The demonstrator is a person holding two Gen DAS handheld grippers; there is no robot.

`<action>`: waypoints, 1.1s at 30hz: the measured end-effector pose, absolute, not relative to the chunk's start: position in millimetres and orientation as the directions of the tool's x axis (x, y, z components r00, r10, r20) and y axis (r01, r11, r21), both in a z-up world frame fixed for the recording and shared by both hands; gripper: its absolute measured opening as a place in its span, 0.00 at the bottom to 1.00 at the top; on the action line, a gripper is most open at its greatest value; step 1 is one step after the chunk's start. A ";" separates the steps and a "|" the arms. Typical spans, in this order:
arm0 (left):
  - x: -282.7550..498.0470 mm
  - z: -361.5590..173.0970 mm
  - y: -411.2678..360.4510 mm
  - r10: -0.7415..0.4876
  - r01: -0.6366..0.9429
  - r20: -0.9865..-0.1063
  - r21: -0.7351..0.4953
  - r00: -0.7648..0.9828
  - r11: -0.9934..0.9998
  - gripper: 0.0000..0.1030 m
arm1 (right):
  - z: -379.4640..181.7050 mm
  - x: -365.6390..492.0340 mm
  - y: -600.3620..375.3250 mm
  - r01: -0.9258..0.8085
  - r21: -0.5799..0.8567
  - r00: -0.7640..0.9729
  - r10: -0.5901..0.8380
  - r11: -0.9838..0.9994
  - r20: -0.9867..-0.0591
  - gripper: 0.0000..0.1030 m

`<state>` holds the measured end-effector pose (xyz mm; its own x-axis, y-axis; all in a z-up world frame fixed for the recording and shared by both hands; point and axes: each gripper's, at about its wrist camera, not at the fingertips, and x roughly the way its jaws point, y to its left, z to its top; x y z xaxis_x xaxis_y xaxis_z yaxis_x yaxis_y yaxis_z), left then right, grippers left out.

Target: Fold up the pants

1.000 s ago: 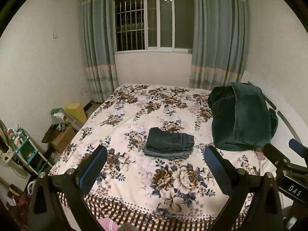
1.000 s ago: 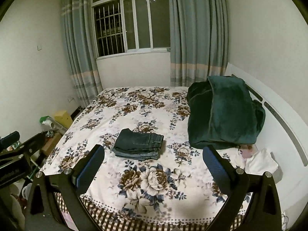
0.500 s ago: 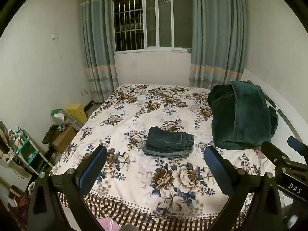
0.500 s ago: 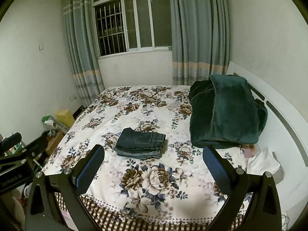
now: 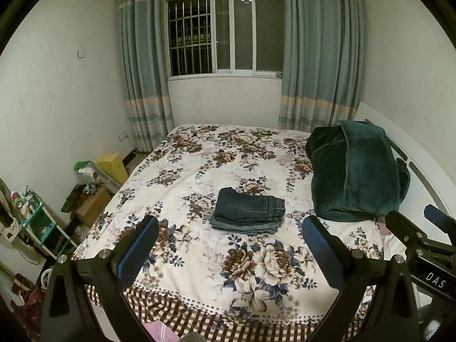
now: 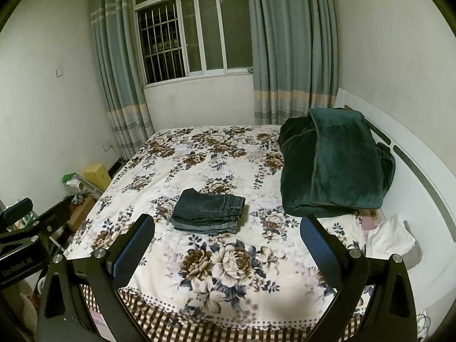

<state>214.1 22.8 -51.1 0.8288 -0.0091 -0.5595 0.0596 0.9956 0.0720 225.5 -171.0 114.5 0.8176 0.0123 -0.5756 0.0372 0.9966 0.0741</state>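
Dark blue jeans (image 5: pixel 248 213) lie folded in a compact stack in the middle of the flowered bed (image 5: pixel 199 171); they also show in the right wrist view (image 6: pixel 209 211). My left gripper (image 5: pixel 230 245) is open and empty, held back above the bed's near edge, well short of the jeans. My right gripper (image 6: pixel 227 245) is open and empty too, at about the same distance. Each gripper's body shows at the edge of the other's view.
A dark green blanket (image 5: pixel 356 171) is heaped at the bed's right side against the white headboard (image 6: pixel 413 176). A white cloth (image 6: pixel 390 236) lies near it. Boxes and a small shelf (image 5: pixel 37 228) crowd the floor at left. Window and curtains are at the far wall.
Both grippers have drifted slightly, with the views shifting a little. The jeans have not moved and both grippers stay open.
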 end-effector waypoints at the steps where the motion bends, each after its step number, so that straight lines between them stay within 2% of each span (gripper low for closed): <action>1: 214.0 -51.0 22.7 -0.009 0.060 -0.559 0.073 0.829 0.996 1.00 | 114.6 225.0 -171.2 0.037 0.075 0.817 0.013 0.997 -0.576 1.00; 33: 213.7 -50.0 22.6 -0.011 0.064 -0.559 0.074 0.829 0.995 1.00 | 111.1 220.5 -171.5 0.048 0.074 0.819 0.004 0.996 -0.573 1.00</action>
<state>213.7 22.6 -50.0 0.8294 -0.0114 -0.5586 0.0636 0.9952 0.0742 220.5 -171.5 111.1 0.8193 0.0036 -0.5734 0.0478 0.9961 0.0744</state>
